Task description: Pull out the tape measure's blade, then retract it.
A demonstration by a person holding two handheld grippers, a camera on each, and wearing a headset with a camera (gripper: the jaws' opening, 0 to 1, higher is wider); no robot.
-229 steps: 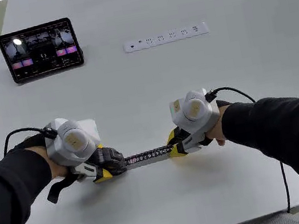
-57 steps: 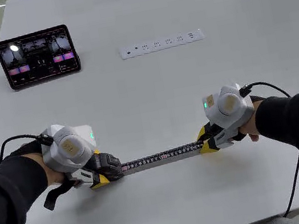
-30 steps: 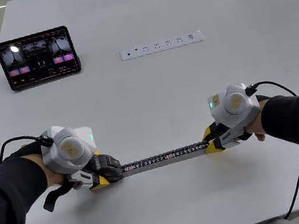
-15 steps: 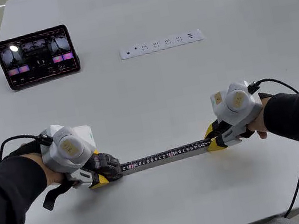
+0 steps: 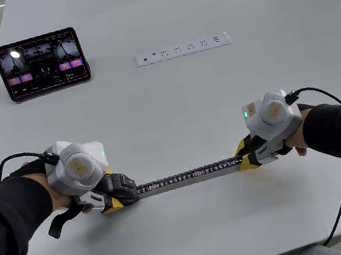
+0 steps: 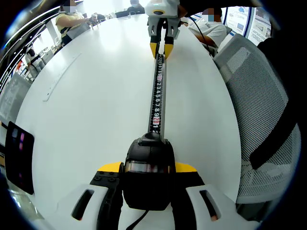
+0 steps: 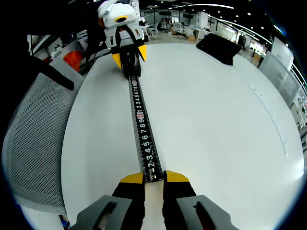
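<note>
Head view: a white workbench [image 5: 175, 113] with the tape measure lying low along its near edge, stretched between the two grippers. The left gripper [image 5: 113, 194] has its jaws closed around the black and yellow tape measure case [image 5: 123, 187], one yellow-tipped finger on each side of the housing. The blade [image 5: 189, 176] runs out of the case to the right, straight and close over the tabletop, its printed numbers facing up. At the far end the right gripper [image 5: 247, 157] has its jaws nearly together, pinching the tip of the blade. The two grippers are well apart, each held by a hand in a dark sleeve. A black cable trails from each gripper.

At the far left of the workbench a tablet [image 5: 40, 62] stands propped with its screen lit. A white power strip [image 5: 183, 49] lies flat to its right, well apart from the tape measure.

In the left gripper view the case sits between the two fingers, with its mouth pointing away. The blade runs from it straight up the view to the other gripper at the top. A grey mesh chair [image 6: 259, 110] stands beside the table edge on the right.

In the right gripper view the end hook of the blade sits in the narrow gap between the yellow fingertips. The low numbers are nearest, and the case is at the far end in the other gripper.
</note>
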